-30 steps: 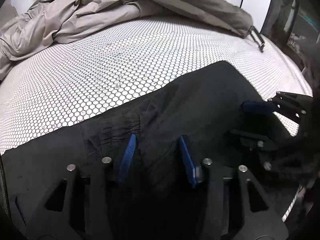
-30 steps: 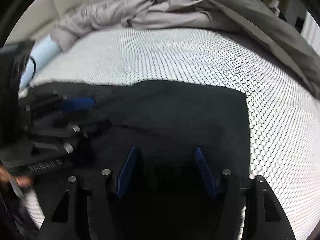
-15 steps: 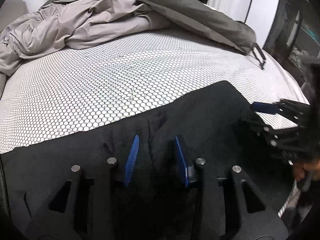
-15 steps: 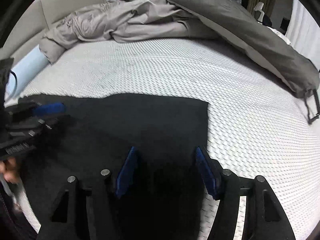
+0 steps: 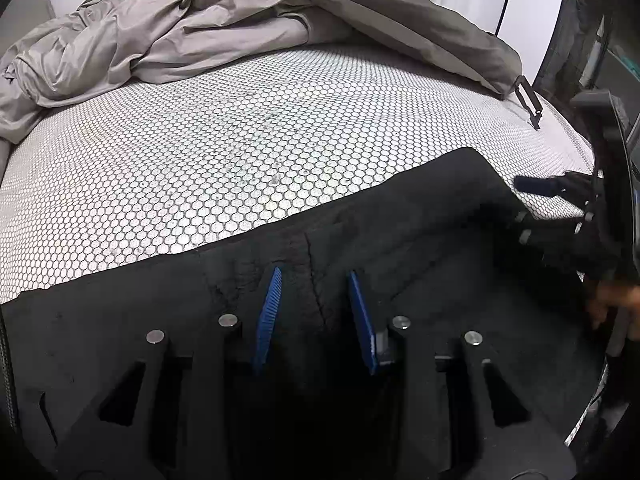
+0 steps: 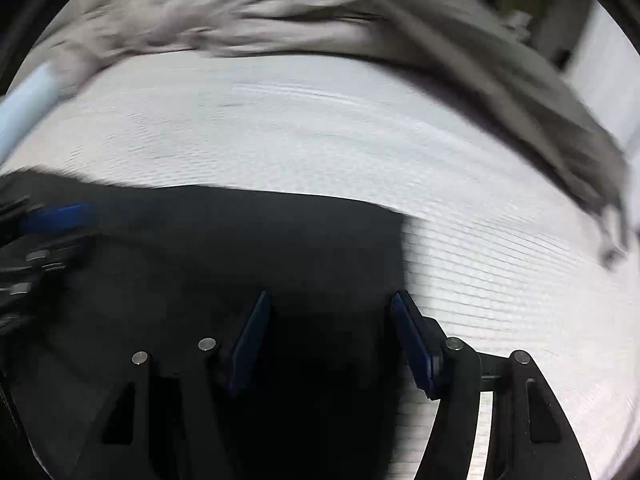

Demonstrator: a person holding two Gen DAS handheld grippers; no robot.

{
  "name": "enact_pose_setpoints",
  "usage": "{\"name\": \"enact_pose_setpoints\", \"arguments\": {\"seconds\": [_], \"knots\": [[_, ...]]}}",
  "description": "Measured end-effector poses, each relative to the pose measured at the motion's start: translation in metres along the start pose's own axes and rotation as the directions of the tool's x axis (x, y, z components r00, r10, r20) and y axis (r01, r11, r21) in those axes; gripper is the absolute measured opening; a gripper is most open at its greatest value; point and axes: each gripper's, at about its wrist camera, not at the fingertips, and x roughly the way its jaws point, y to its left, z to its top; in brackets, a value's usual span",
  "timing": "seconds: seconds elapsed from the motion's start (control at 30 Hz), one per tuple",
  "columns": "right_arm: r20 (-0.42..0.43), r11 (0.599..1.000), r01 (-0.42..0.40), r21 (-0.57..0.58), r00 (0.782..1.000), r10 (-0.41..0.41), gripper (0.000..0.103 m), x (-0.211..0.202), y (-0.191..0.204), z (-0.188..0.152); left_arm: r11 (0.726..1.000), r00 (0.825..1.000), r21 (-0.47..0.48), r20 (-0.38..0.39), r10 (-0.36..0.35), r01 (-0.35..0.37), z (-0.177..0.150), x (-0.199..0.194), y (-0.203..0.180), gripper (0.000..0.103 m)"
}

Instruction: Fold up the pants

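Observation:
Black pants (image 5: 420, 216) lie flat across the near part of a white honeycomb-patterned mattress (image 5: 240, 140). In the left wrist view my left gripper (image 5: 314, 314) has its blue pads drawn in on a puckered ridge of the pants fabric with a crease running between them. My right gripper (image 5: 528, 204) shows at the far right over the pants' end, with a hand (image 5: 616, 300) behind it. The right wrist view is motion-blurred. There my right gripper (image 6: 332, 340) stands open above the pants (image 6: 240, 240), its right pad at their right edge. My left gripper (image 6: 60, 236) lies at the left.
A crumpled grey duvet (image 5: 140, 40) and an olive cover (image 5: 400, 12) with a dark strap buckle (image 5: 528, 100) fill the back of the bed. A pale blue roll (image 6: 24, 108) lies at the left. Dark furniture stands past the bed's right edge.
My left gripper's pads came closer together and bunched the fabric between them. My right gripper slid right towards the pants' edge, and its view has turned blurry.

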Motion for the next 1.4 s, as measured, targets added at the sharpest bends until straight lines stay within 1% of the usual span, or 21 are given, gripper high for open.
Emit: {"name": "enact_pose_setpoints", "arguments": {"seconds": [0.07,0.2,0.23,0.27,0.37,0.5,0.57,0.63,0.7,0.77,0.83,0.9,0.97,1.03,1.07,1.1,1.17,1.23,1.27,1.33,1.4], "knots": [[0.025,0.997,-0.032,0.074,0.999,0.030,0.064,-0.011,-0.013,0.002,1.000,1.000,-0.003,0.000,0.008,-0.008,0.000,-0.001,0.000,0.033],[0.142,1.000,-0.007,0.009,0.990,0.005,0.064,-0.042,0.017,0.008,1.000,1.000,-0.004,-0.001,0.019,-0.019,0.001,0.000,-0.003,0.033],[0.156,1.000,-0.030,-0.004,0.987,0.030,0.066,-0.045,0.028,0.012,1.000,1.000,0.000,-0.001,0.025,-0.025,0.001,0.000,-0.003,0.033],[0.149,0.995,-0.095,-0.021,0.984,0.097,0.066,-0.044,0.041,0.015,1.000,1.000,0.002,0.001,0.029,-0.029,0.001,0.000,-0.004,0.033],[0.067,0.975,-0.214,-0.052,0.974,0.218,0.067,-0.015,0.073,0.020,1.000,1.000,-0.007,0.002,0.018,-0.018,0.001,-0.001,-0.002,0.033],[0.011,0.976,-0.169,-0.139,0.985,0.172,0.066,0.016,0.087,0.018,1.000,1.000,-0.022,-0.001,-0.012,0.012,-0.001,0.000,0.004,0.033],[0.021,0.994,-0.061,-0.090,0.998,0.064,0.067,0.018,0.064,0.020,0.999,1.000,-0.028,0.000,-0.025,0.025,-0.002,-0.001,0.006,0.033],[0.030,0.997,0.073,-0.020,0.997,-0.073,0.069,0.021,0.034,0.019,0.999,1.000,-0.035,-0.002,-0.030,0.030,-0.002,-0.003,0.008,0.034],[0.029,0.995,0.036,0.091,0.999,-0.038,0.069,0.017,0.007,0.014,0.999,1.000,-0.035,-0.002,-0.027,0.027,-0.003,-0.005,0.007,0.035],[0.041,0.991,0.003,0.135,0.999,-0.008,0.067,0.001,-0.003,0.010,0.999,1.000,-0.042,-0.006,-0.019,0.018,-0.004,-0.009,0.007,0.036],[0.075,0.996,-0.019,0.084,0.997,0.013,0.067,-0.022,0.007,0.002,0.998,1.000,-0.063,-0.022,0.011,-0.012,-0.004,-0.022,0.008,0.036],[0.111,0.996,-0.091,0.008,0.990,0.089,0.068,-0.046,0.032,-0.005,0.998,0.999,-0.055,-0.003,0.032,-0.032,-0.009,-0.042,0.002,0.036],[0.088,0.975,-0.207,-0.084,0.973,0.215,0.069,-0.057,0.059,-0.019,0.999,1.000,-0.045,0.023,-0.010,0.011,-0.021,-0.060,-0.008,0.036],[0.040,0.949,-0.287,-0.133,0.955,0.295,0.069,-0.051,0.081,-0.025,0.998,0.998,-0.023,0.021,-0.062,0.062,-0.037,-0.067,-0.019,0.037],[0.016,0.942,-0.291,-0.166,0.954,0.298,0.069,-0.046,0.092,-0.030,0.998,0.998,-0.005,0.003,-0.068,0.068,-0.043,-0.064,-0.023,0.038],[-0.010,0.944,-0.246,-0.218,0.968,0.250,0.069,-0.038,0.102,-0.038,0.998,0.998,0.029,-0.029,-0.059,0.059,-0.050,-0.056,-0.028,0.038],[-0.006,0.949,-0.157,-0.272,0.987,0.161,0.070,-0.033,0.105,-0.048,0.997,0.999,0.071,-0.033,-0.026,0.028,-0.062,-0.051,-0.027,0.038],[0.006,0.965,-0.121,-0.231,0.992,0.126,0.070,-0.036,0.088,-0.053,0.998,0.999,0.051,-0.031,-0.036,0.038,-0.069,-0.060,-0.015,0.040],[0.015,0.977,-0.090,-0.195,0.995,0.095,0.072,-0.040,0.074,-0.056,0.999,0.999,0.044,-0.036,-0.029,0.031,-0.072,-0.063,-0.010,0.050],[0.011,0.987,-0.072,-0.143,0.997,0.074,0.074,-0.043,0.053,-0.064,0.999,0.999,0.034,-0.040,-0.004,0.005,-0.081,-0.071,0.003,0.057],[0.001,0.980,-0.198,-0.019,0.980,0.198,0.074,-0.045,0.024,-0.073,0.999,0.999,-0.012,-0.027,-0.037,0.037,-0.084,-0.079,0.018,0.057]]}}
